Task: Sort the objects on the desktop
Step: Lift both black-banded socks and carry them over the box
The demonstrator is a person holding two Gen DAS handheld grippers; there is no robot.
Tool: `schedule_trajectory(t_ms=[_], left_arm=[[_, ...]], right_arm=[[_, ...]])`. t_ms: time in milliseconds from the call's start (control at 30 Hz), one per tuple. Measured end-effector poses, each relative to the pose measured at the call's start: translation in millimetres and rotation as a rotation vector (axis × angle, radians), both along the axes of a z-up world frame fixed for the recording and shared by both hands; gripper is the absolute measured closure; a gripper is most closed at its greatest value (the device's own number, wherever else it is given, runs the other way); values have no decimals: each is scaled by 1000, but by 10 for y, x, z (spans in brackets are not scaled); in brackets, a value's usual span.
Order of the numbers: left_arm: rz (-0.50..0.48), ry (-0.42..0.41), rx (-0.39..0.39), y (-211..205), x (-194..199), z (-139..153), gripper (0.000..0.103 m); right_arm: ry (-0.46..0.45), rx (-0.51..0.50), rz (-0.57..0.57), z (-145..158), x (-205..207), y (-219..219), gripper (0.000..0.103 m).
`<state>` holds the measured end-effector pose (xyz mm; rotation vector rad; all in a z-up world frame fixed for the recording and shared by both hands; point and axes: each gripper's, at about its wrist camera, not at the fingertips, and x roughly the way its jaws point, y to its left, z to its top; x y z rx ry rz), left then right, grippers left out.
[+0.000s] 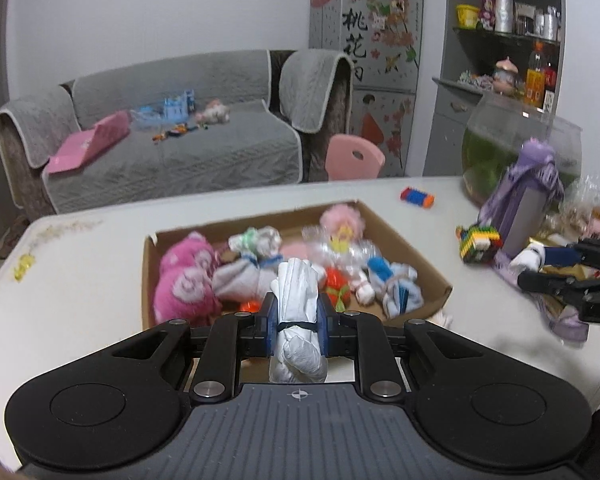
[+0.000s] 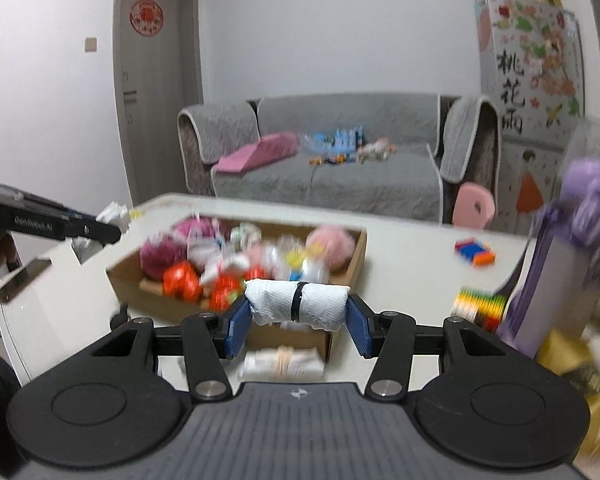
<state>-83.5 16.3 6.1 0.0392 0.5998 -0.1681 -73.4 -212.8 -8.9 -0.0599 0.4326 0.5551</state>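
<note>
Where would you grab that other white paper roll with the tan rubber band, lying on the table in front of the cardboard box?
Probably at its banded middle. The white paper roll with the tan rubber band lies flat on the white table, long axis sideways, just before the cardboard box. Coming from above, fingers closing across its narrow width, looks easiest; the box wall blocks the far side.

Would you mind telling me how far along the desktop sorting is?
Done: the cardboard box already holds many toys. In hand: the left gripper and right gripper each clamp a white banded roll. Left: another roll, the block toys.
</note>
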Motion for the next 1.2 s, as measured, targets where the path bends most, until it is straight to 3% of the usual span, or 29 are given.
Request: schedule_trajectory(t_ms=[333, 567, 833, 1200], left_arm=[[-2, -38, 8, -40, 394, 410, 78], [-2, -32, 34, -121, 757, 466, 78], [26, -8, 63, -115, 1103, 319, 78], [44, 91, 71, 3, 1581, -94, 78]], right_arm=[[-124, -28, 72, 640, 405, 265, 56], [-141, -47, 131, 796, 802, 566, 56], [-133, -82, 185, 773, 1004, 854, 55], [-10, -155, 198, 412, 1412, 1083, 55]])
